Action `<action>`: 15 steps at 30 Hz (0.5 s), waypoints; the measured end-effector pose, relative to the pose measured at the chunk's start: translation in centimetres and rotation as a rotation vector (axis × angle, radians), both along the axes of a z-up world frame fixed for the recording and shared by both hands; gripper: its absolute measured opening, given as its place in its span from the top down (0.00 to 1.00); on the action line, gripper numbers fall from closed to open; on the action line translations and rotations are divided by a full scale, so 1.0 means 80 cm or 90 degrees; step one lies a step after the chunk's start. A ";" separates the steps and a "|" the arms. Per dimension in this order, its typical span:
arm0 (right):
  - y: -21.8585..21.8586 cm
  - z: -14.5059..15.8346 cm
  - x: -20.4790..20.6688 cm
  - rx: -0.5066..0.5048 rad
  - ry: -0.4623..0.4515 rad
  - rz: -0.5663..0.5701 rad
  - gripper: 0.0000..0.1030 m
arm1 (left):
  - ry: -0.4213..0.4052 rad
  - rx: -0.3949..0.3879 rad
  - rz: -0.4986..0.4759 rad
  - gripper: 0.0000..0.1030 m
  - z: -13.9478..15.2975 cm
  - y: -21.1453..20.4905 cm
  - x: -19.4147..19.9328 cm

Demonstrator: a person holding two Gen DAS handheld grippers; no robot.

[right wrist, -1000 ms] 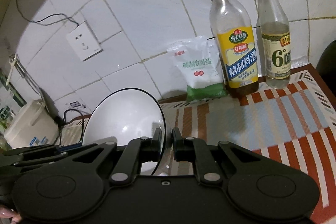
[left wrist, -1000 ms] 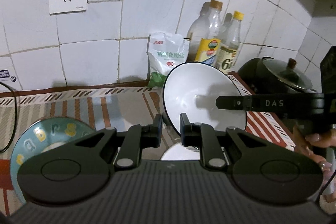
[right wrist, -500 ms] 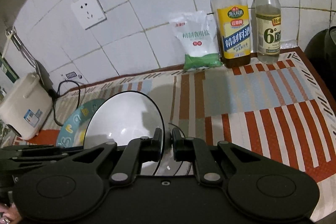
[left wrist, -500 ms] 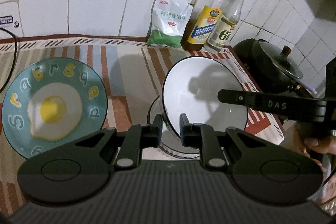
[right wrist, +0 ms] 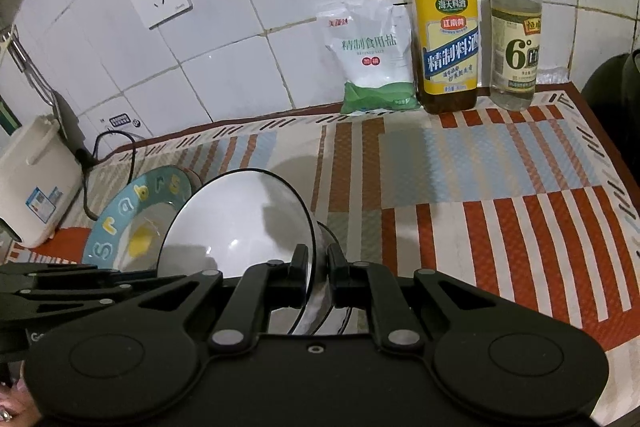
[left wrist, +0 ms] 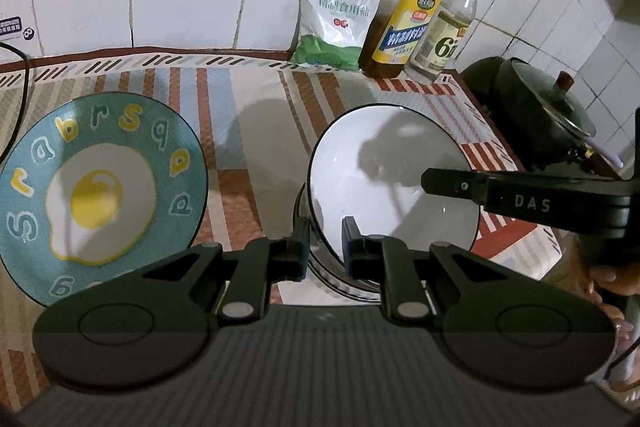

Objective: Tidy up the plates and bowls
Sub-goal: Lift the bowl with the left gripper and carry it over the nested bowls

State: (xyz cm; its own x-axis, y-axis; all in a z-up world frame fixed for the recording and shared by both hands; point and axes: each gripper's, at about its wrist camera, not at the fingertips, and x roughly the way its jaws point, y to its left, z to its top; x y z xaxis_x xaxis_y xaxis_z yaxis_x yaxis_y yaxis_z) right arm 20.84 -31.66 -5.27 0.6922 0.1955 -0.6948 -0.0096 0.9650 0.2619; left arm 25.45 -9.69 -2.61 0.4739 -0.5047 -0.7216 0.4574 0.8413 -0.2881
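A white bowl [left wrist: 384, 179] with a dark rim is held by both grippers. My left gripper [left wrist: 325, 247] is shut on its near-left rim. My right gripper [right wrist: 318, 269] is shut on the opposite rim of the same bowl [right wrist: 240, 223]; it shows in the left wrist view as a black arm [left wrist: 520, 203] reaching in from the right. The bowl hangs tilted just above a second bowl [left wrist: 316, 267], whose rim peeks out beneath it. A teal plate [left wrist: 100, 195] with a fried-egg picture and letters lies flat on the mat to the left.
A striped mat [right wrist: 500, 187] covers the counter. A salt bag [right wrist: 372, 55] and two bottles [right wrist: 446, 19] stand against the tiled wall. A dark lidded pot [left wrist: 536, 115] sits at the right. A white appliance [right wrist: 32, 187] and cable are at the left.
Both grippers have lowered the white bowl towards the counter and tilted downwards. The plate and the lower bowl have come into fuller view.
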 end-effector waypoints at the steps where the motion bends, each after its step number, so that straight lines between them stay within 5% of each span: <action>1: 0.002 0.000 0.000 -0.012 -0.003 0.004 0.87 | 0.004 -0.001 -0.002 0.85 -0.001 0.000 0.001; 15: 0.019 -0.008 -0.010 -0.078 -0.048 0.026 0.86 | -0.035 0.044 -0.003 0.85 -0.002 -0.005 -0.004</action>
